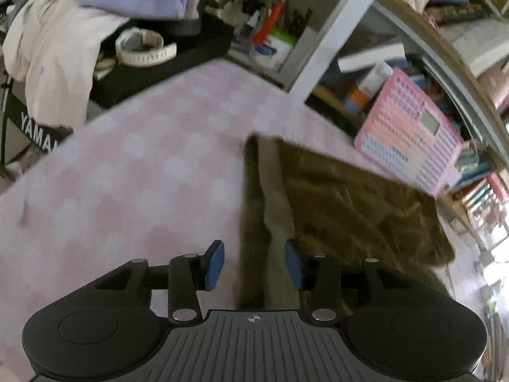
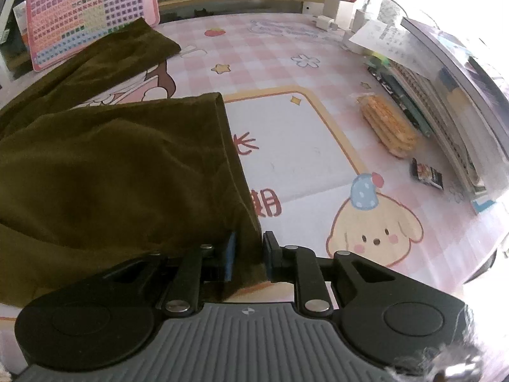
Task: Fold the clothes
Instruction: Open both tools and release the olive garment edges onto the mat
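Left view only: a chair draped with pale clothes (image 1: 54,41) is standing far ahead to the left of the left tongs (image 1: 254,264), and a shelf with pens and boxes (image 1: 276,38) is sitting ahead; this picture is blurring.
Right view only: the cartoon pictures on the pink checked mat (image 2: 286,57) are showing, with a packet of biscuits (image 2: 386,124), a small dark packet (image 2: 428,172) and a row of books (image 2: 445,102) lying ahead to the right of the right tongs (image 2: 249,254).
Both views: a pink button board (image 2: 89,12) is leaning at the far edge beyond the cloth.
Clothes: an olive-green garment (image 2: 111,165) is lying on the mat, spreading ahead and left of the right tongs; its hem edge is running forward from between them.
Open room: bare mat is lying ahead and right of the right tongs, and wide bare mat left of the left tongs.
Left tongs: they are standing wide apart over the garment's edge (image 1: 270,197), holding nothing.
Right tongs: they are standing narrow, with the garment's corner between the jaws; the pictures are not showing for certain whether they are pinching it.
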